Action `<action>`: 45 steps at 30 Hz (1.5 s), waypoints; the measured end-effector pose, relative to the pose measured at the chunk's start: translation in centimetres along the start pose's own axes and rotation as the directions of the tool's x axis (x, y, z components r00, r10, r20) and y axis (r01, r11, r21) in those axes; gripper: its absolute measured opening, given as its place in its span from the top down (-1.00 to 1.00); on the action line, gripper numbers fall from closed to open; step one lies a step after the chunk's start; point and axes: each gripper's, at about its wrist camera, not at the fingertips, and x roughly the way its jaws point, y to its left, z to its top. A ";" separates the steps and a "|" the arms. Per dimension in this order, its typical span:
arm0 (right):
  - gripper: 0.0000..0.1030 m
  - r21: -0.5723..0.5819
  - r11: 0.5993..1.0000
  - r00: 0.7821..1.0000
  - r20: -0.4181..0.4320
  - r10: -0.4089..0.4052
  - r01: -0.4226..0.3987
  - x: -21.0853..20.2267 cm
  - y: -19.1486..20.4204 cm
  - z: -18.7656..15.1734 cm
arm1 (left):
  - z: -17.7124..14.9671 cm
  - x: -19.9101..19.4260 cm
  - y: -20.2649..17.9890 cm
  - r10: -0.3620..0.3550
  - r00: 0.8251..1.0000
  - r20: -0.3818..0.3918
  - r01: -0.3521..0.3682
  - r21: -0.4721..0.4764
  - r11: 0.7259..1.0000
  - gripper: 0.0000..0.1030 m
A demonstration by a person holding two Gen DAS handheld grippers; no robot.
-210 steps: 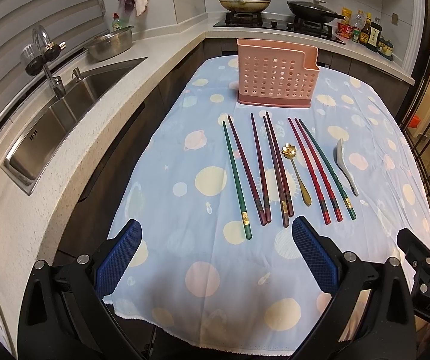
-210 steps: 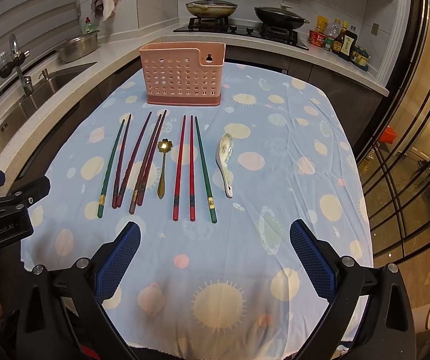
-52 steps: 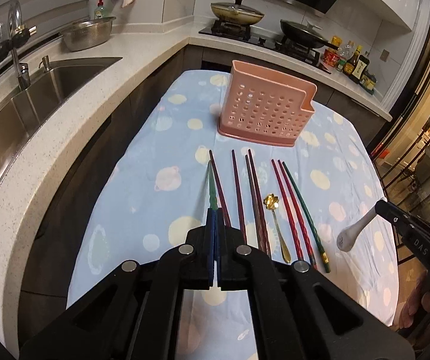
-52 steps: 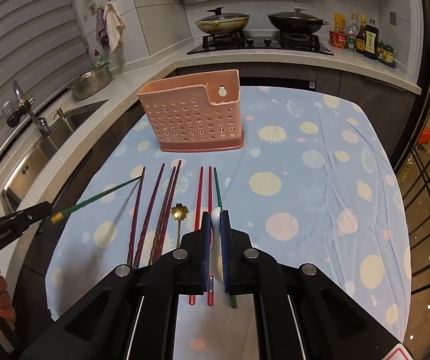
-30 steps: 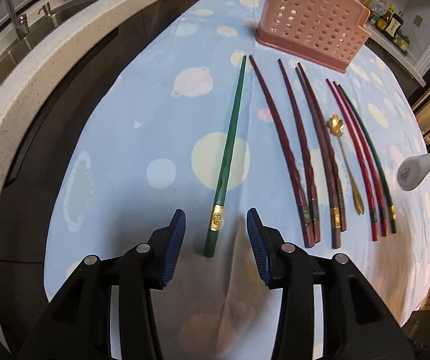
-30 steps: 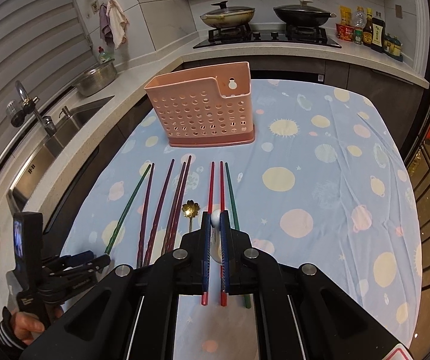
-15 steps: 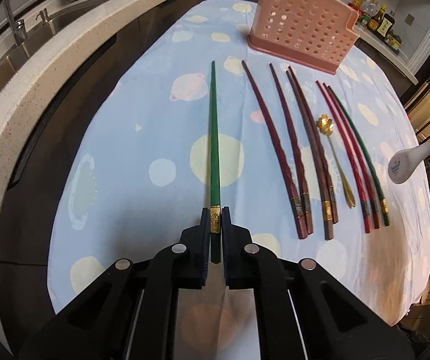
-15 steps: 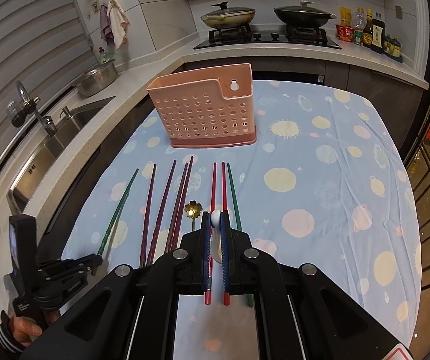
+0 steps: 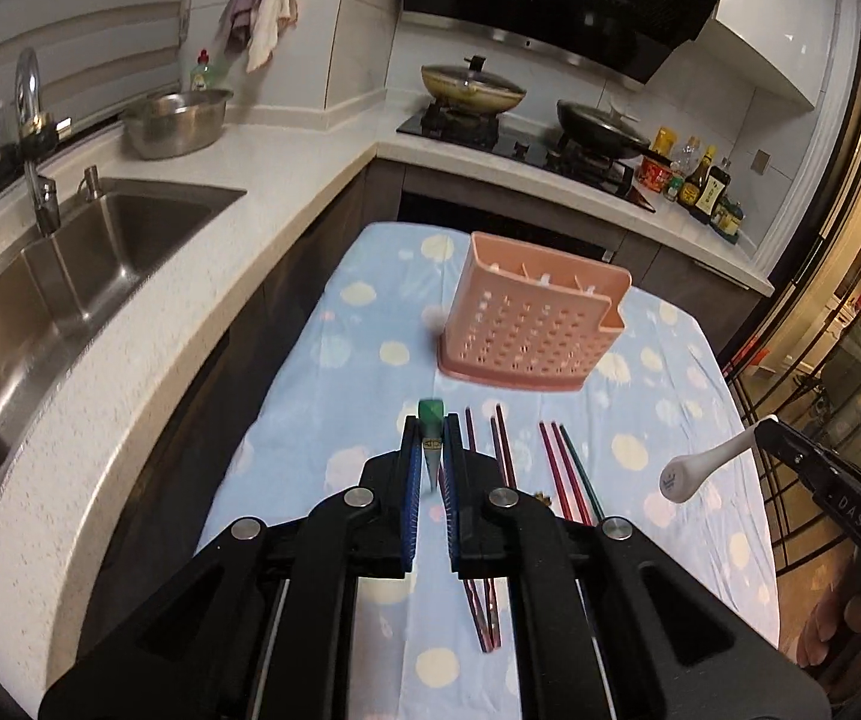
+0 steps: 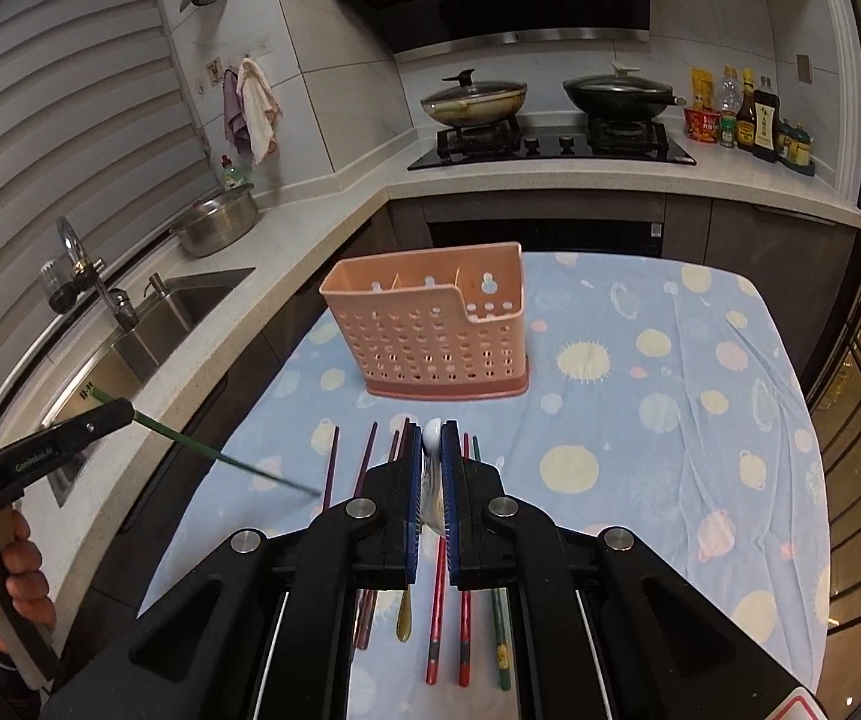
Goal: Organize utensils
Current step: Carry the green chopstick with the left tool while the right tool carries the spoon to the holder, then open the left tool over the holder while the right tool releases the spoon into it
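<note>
My left gripper [image 9: 430, 450] is shut on a green chopstick [image 9: 431, 420] and holds it up in the air; in the right wrist view the chopstick [image 10: 214, 453] slants down to the right from that gripper [image 10: 109, 414]. My right gripper [image 10: 429, 450] is shut on a white ceramic spoon [image 10: 430, 431], which also shows in the left wrist view [image 9: 703, 467]. The pink perforated utensil holder [image 10: 433, 333] stands on the table ahead, also seen in the left wrist view [image 9: 529, 318]. Several dark red, red and green chopsticks [image 10: 364, 462] and a gold spoon [image 10: 404, 621] lie on the cloth.
The table has a blue planet-print cloth [image 10: 670, 420]. A sink [image 9: 52, 288] with a tap and a white counter run along the left. A steel bowl [image 9: 175, 120] sits by the sink. A stove with two pans [image 10: 550, 102] and bottles [image 10: 742, 111] is at the back.
My left gripper has lifted the green chopstick off the cloth and tilted up towards the holder. My right gripper still holds the white spoon and has moved a little closer to the holder.
</note>
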 end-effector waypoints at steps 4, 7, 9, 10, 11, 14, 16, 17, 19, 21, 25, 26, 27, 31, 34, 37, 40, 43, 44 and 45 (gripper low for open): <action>0.88 -0.002 1.000 0.999 0.033 0.010 -0.010 0.6 -0.3 2.7 | 3.7 0.3 -1.1 0.008 0.998 0.055 -0.010 0.038 0.999 0.87; 0.88 0.001 1.000 0.998 0.054 0.024 -0.024 1.1 -0.5 5.0 | 6.5 0.1 -2.2 0.002 0.995 0.103 -0.008 0.063 0.998 0.87; 0.88 0.004 1.000 0.997 0.073 0.027 -0.027 1.6 -0.7 6.6 | 8.6 -0.1 -2.9 -0.009 0.990 0.141 -0.002 0.074 0.997 0.87; 0.88 0.010 0.999 0.996 0.078 0.035 -0.035 2.0 -0.9 7.4 | 9.6 -0.3 -3.2 -0.015 0.987 0.160 0.003 0.075 0.997 0.87; 0.88 0.020 0.999 0.996 0.083 0.043 -0.045 2.3 -1.0 8.0 | 10.6 -0.5 -3.6 -0.021 0.983 0.182 0.007 0.080 0.997 0.87; 0.88 0.050 0.996 0.993 0.098 0.063 -0.068 3.6 -1.6 10.6 | 13.9 -0.9 -4.9 -0.034 0.969 0.246 0.012 0.090 0.996 0.87; 0.88 0.053 0.996 0.992 0.113 0.059 -0.065 4.3 -1.8 12.0 | 15.6 -0.9 -5.7 -0.041 0.957 0.287 0.012 0.101 0.995 0.87; 0.88 0.056 0.996 0.991 0.119 0.057 -0.064 4.7 -1.9 12.7 | 16.5 -0.9 -6.1 -0.045 0.952 0.304 0.014 0.104 0.995 0.87; 0.88 0.061 0.996 0.990 0.126 0.060 -0.069 5.6 -1.9 13.8 | 17.9 -0.4 -6.7 -0.052 0.944 0.325 0.018 0.107 0.994 0.87; 0.88 0.068 0.995 0.990 0.123 0.067 -0.076 6.8 -2.1 14.6 | 19.0 0.5 -7.1 -0.051 0.942 0.331 0.015 0.110 0.994 0.87; 0.88 0.088 0.993 0.994 0.083 0.071 -0.079 9.7 -2.5 15.1 | 19.6 4.0 -7.4 -0.033 0.958 0.284 0.002 0.108 0.994 0.87; 0.88 0.092 0.993 0.995 0.070 0.070 -0.076 10.4 -2.5 15.0 | 19.5 5.0 -7.4 -0.028 0.964 0.265 -0.001 0.108 0.994 0.87; 0.88 0.096 0.993 0.996 0.057 0.070 -0.075 11.2 -2.7 14.8 | 19.2 5.9 -7.4 -0.023 0.969 0.245 -0.004 0.109 0.994 0.87; 0.88 0.110 0.992 0.998 0.006 0.057 -0.057 14.2 -3.3 14.0 | 18.0 9.8 -6.9 0.003 0.984 0.179 -0.020 0.095 0.995 0.87; 0.88 0.101 0.995 0.999 -0.025 0.029 -0.026 16.0 -3.7 13.4 | 17.1 12.0 -6.4 0.022 0.990 0.136 -0.034 0.082 0.996 0.87; 0.87 0.081 0.997 0.999 -0.038 -0.006 0.009 17.0 -3.8 13.2 | 16.2 13.3 -6.2 0.023 0.994 0.107 -0.030 0.063 0.998 0.85; 0.65 0.063 0.998 0.999 -0.017 -0.027 0.028 16.5 -3.5 13.2 | 15.2 13.9 -6.1 0.020 0.996 0.085 -0.024 0.051 0.998 0.67; 0.31 0.040 0.998 0.999 0.007 -0.047 0.046 15.1 -2.8 12.7 | 13.9 13.2 -6.2 0.041 0.995 0.095 -0.047 0.059 0.997 -0.05; 0.20 0.039 0.998 0.999 0.015 -0.046 0.045 14.5 -2.7 12.5 | 13.6 12.9 -6.3 0.051 0.993 0.103 -0.058 0.062 0.996 -0.16; 0.16 0.035 0.998 0.999 0.023 -0.047 0.047 13.8 -2.4 12.0 | 13.1 12.4 -6.2 0.052 0.993 0.109 -0.060 0.066 0.996 -0.17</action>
